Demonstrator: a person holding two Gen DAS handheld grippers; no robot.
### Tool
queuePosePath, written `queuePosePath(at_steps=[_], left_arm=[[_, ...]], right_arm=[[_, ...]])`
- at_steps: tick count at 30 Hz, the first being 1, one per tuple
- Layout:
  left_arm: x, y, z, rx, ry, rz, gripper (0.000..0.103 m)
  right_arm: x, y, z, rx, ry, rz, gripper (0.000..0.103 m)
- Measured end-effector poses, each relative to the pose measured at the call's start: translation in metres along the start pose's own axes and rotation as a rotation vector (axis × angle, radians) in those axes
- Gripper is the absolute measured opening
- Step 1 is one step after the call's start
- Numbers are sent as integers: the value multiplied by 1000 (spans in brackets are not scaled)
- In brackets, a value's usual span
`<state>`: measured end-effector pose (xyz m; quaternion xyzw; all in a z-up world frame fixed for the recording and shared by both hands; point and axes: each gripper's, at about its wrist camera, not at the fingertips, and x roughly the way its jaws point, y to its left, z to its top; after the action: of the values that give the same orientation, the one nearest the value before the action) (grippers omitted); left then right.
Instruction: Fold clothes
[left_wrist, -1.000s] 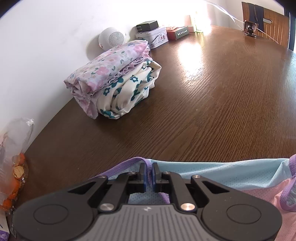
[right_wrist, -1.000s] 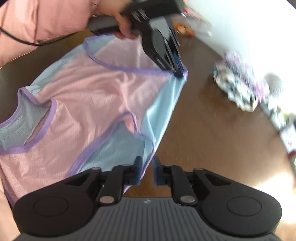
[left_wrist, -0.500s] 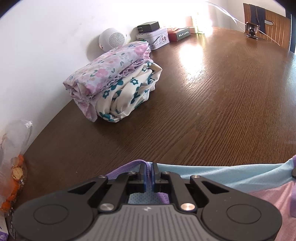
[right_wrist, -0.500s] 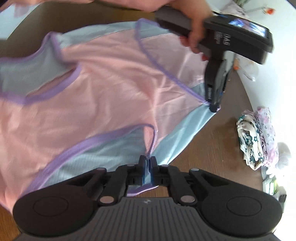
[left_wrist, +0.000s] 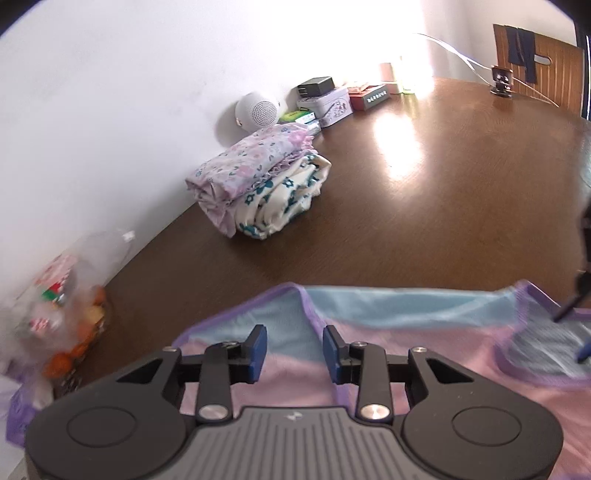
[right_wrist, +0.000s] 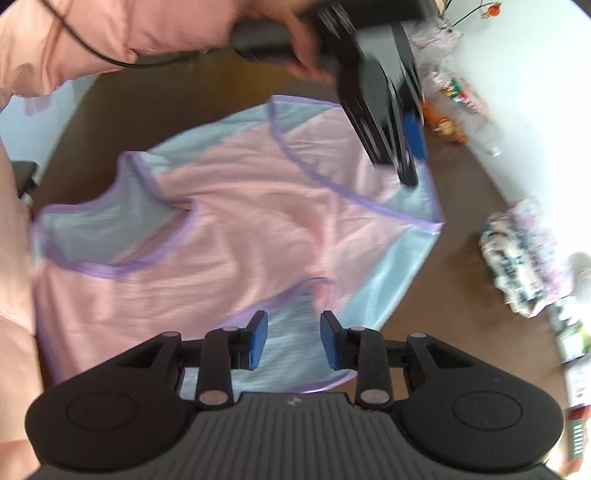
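On the brown wooden table (left_wrist: 424, 206) a pink mesh top (right_wrist: 236, 236) with pale blue panels and purple trim is lying spread flat; left gripper (left_wrist: 293, 349) and right gripper (right_wrist: 293, 338) are hovering above it, jaws just parted, gripping nothing.

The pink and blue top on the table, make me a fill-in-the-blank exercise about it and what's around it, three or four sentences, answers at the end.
1. The pink and blue top lies spread on a brown wooden ____.
2. Its armholes and neckline are edged in ____ trim.
3. The jaws of the left gripper and the right gripper both stand ____, clamping no cloth.
4. The stack of folded floral clothes sits beside a round white ____ by the wall.

Missing words: table; purple; open; speaker
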<state>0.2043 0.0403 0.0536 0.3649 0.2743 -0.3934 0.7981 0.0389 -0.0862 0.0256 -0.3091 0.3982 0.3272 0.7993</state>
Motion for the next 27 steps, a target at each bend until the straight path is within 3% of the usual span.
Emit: queuePosePath(at_steps=[2, 7, 12, 14, 15, 21, 27], left_arm=[[-26, -22, -14, 2, 15, 1, 31], [-65, -70, -52, -76, 97, -44, 31], [-79, -98, -75, -122, 92, -146, 30], [-78, -106, -78, -121, 98, -145, 30], [-76, -108, -80, -124, 105, -142, 30], [-62, -107, -91, -154, 120, -163, 23], [-59, -106, -91, -154, 110, -158, 22]], right_arm=[[4, 7, 1, -8, -4, 14, 29], [15, -6, 10, 1, -18, -68, 29], [38, -30, 23, 40, 11, -22, 29], [45, -38, 27, 76, 29, 17, 16], [46, -40, 28, 90, 35, 44, 0], [34, -19, 21, 12, 55, 107, 0], [25, -33, 25, 1, -11, -11, 12]])
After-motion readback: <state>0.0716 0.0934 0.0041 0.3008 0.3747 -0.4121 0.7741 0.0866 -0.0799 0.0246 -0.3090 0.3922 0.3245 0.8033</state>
